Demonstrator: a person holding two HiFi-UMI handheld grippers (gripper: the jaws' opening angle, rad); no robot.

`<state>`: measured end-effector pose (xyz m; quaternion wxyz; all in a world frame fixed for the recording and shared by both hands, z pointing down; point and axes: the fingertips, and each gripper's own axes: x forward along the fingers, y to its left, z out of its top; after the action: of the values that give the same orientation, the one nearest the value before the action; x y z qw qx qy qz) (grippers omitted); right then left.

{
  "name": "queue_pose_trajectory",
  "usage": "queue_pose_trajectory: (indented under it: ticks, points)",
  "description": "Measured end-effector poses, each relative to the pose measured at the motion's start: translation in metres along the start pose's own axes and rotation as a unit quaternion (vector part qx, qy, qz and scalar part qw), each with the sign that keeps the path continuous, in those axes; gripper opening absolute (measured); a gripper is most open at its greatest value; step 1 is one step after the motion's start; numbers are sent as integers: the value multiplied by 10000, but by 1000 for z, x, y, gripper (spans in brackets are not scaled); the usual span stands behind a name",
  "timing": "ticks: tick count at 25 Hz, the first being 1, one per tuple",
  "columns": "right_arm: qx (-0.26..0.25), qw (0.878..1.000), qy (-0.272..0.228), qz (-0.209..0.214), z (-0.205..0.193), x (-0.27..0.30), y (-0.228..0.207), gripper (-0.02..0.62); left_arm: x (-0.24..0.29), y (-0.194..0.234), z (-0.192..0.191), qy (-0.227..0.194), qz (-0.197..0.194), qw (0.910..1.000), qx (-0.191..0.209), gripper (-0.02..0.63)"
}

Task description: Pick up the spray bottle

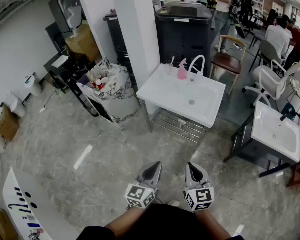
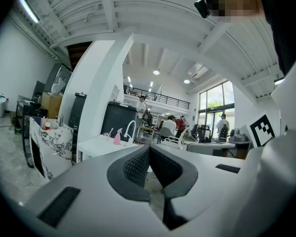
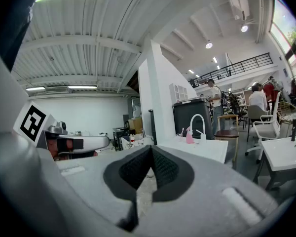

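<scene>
Bottom centre of head view: left gripper and right gripper, both with jaws pressed together, nothing between them, over bare floor.

Upper centre, well apart from both: white sink. The pink spray bottle stands upright on its back rim, just beside the white faucet.

Risks, as judged:
- Arriving with jaws not yet spread would shove the bottle over.
- A careless approach could clip the faucet.
- The bottle looks light and may tip into the basin.

The spray bottle is small and pink with a pale trigger head, standing upright at the back edge of the white sink, just left of the curved white faucet.
</scene>
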<state>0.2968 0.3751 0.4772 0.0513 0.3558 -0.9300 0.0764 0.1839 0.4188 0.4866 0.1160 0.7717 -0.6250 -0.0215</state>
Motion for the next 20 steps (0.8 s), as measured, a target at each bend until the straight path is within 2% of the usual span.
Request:
queue_pose_trajectory:
  ticks: [5, 9, 14, 20]
  points:
    - [-32, 9993, 238, -281, -16, 22, -14, -3, 16, 18, -5, 58, -22, 10000, -21, 17]
    - [138, 9993, 256, -227, -22, 50, -15, -2, 37, 42, -11, 76, -142, 9997, -163, 15]
    - [327, 9985, 305, -307, -19, 112, -13, -2, 75, 94, -6, 155, -387, 9989, -208, 17]
    - [248, 9958, 297, -835, 0, 201, -25, -2, 130, 172, 8, 400, -690, 9958, -444, 15]
